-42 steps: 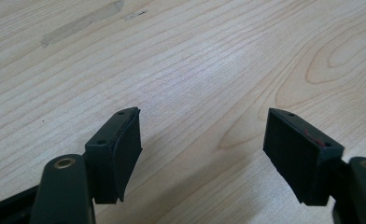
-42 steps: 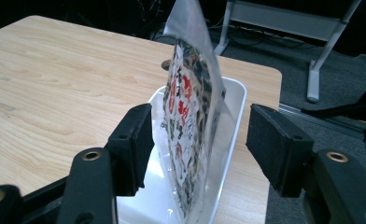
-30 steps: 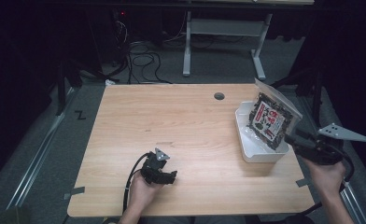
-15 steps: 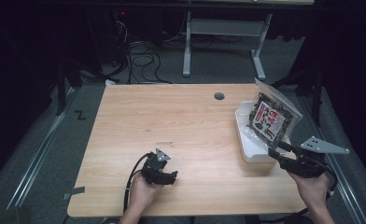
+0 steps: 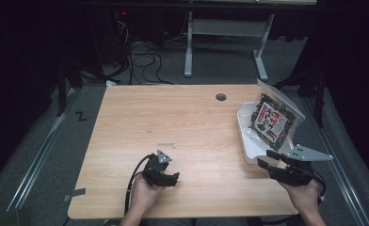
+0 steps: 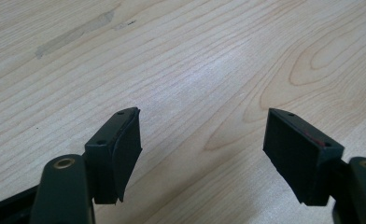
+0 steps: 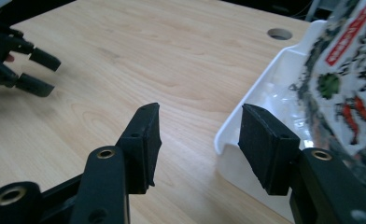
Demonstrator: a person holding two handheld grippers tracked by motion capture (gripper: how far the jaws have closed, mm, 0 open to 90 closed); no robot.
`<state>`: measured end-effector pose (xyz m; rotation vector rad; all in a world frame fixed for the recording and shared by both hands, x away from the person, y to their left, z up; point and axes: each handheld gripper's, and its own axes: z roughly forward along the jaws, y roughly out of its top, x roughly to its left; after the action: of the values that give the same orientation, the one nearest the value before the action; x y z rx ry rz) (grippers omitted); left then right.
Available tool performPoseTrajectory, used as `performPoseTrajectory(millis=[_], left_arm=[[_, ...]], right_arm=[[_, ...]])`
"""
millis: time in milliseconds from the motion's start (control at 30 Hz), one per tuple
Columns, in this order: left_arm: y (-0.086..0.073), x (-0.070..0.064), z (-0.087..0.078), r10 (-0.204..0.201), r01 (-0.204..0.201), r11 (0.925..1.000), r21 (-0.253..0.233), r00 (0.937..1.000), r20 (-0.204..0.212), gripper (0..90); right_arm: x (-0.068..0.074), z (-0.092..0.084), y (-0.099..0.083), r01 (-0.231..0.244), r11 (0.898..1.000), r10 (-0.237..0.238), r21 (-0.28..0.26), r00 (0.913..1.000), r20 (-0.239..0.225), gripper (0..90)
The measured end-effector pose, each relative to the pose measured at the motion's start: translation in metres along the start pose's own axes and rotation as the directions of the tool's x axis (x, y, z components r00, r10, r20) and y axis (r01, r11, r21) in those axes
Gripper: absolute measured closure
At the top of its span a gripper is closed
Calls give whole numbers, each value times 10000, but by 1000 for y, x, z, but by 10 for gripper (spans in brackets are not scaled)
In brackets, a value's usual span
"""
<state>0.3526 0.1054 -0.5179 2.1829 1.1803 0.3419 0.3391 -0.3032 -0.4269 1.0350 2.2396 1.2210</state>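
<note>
A person's right hand is holding the right gripper (image 5: 269, 162) at about four o'clock on the light wooden table (image 5: 182, 127), its black jaws standing apart with nothing between them, pointing at the near corner of a white rectangular plastic tray (image 5: 246, 141). In the right gripper view (image 7: 197, 135), that corner of the tray (image 7: 246, 126) is lying just beyond the gap between the jaws, with bare wood under them and no contact showing. A clear plastic snack packet with a dark printed label in red and white (image 5: 271, 117) is leaning upright in the tray, at roughly three o'clock on the table, tilting towards the far right edge. A round cable hole (image 5: 220, 97) is sitting at about one o'clock, just beside the tray's far end. The left gripper (image 5: 173, 178) is resting in the person's left hand at around six o'clock, well apart from the tray. In the left gripper view (image 6: 202, 144) its jaws are standing wide apart over bare wood grain, holding nothing.
</note>
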Motion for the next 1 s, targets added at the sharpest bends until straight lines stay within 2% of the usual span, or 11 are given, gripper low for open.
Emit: performPoseTrajectory(millis=[133, 367, 567, 700, 867, 1000], left_arm=[[0, 0, 0, 19, -19, 10000, 0, 10000, 3, 281], [0, -1, -1, 54, -54, 10000, -25, 10000, 10, 282], [0, -2, -2, 45, -45, 10000, -58, 10000, 16, 282], [1, -2, -1, 53, -53, 10000, -45, 10000, 20, 282], [1, -2, -2, 68, -68, 10000, -73, 10000, 18, 282], [1, -2, -1, 114, -114, 9999, -43, 9999, 21, 282]], right_arm=[[10, 11, -1, 202, 9995, -195, 237, 9994, -291, 484], [22, 26, -2, 247, 9986, -215, 465, 9975, -672, 474], [33, 41, -3, 599, 9949, -517, 816, 9937, -991, 468], [37, 50, -4, 642, 9919, -517, 1092, 9922, -1137, 468], [40, 60, -4, 805, 9896, -651, 1190, 9897, -1277, 475], [40, 68, -4, 717, 9874, -524, 1412, 9893, -1363, 479]])
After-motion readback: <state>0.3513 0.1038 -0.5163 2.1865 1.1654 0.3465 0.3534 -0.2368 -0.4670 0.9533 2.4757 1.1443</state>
